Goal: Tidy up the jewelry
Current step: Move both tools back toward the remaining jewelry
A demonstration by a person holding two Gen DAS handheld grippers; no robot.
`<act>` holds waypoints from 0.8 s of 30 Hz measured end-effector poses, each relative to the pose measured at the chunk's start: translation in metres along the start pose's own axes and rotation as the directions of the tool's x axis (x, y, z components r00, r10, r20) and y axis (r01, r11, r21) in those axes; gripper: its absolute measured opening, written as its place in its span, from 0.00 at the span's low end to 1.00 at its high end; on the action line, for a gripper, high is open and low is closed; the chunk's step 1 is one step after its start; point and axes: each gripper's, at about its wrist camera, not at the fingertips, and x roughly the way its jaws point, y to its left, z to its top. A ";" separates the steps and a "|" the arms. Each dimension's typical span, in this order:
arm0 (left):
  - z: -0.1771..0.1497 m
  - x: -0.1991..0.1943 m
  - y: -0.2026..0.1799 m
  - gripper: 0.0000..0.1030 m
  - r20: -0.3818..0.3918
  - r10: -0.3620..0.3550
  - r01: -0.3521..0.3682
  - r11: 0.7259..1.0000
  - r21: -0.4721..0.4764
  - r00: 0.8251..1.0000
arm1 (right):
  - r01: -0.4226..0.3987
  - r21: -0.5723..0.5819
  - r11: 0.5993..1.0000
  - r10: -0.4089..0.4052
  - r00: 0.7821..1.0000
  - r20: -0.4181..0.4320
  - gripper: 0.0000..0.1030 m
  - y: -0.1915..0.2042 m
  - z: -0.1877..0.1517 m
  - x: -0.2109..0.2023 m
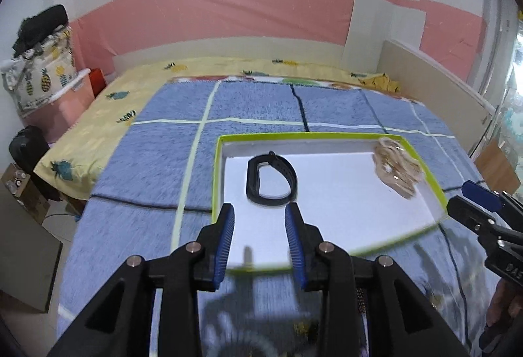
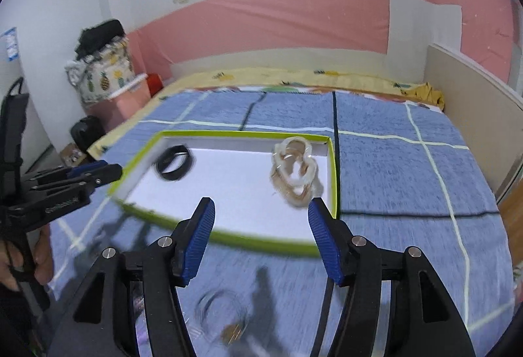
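Green-rimmed box (image 1: 218, 161) holds a black band (image 1: 271, 179) and pale chain bundle (image 1: 397, 172); both tongs gape, empty.

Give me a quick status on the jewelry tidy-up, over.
Left gripper open, empty. Right gripper open, empty. Black band and pale chain bundle lie apart in green-rimmed tray. Nothing in the way.

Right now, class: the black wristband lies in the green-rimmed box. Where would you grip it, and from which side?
Grip the black wristband across its curved strap on the near side, coming from above. It lies flat as an open loop on the box floor, so one finger can drop inside the loop and one outside.
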 end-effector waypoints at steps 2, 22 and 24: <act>-0.012 -0.019 -0.002 0.33 0.022 0.007 -0.007 1.000 0.007 1.000 | 0.009 -0.005 1.000 -0.009 1.000 0.023 0.58 0.006 -0.011 -0.020; -0.121 -0.116 0.008 0.33 0.067 0.036 -0.035 0.999 -0.017 0.997 | 0.041 -0.016 0.999 -0.040 0.998 0.049 0.70 0.041 -0.109 -0.112; -0.126 -0.122 0.008 0.33 0.070 0.038 -0.037 0.999 -0.015 0.997 | 0.030 -0.013 0.999 -0.029 0.999 0.042 0.70 0.046 -0.114 -0.116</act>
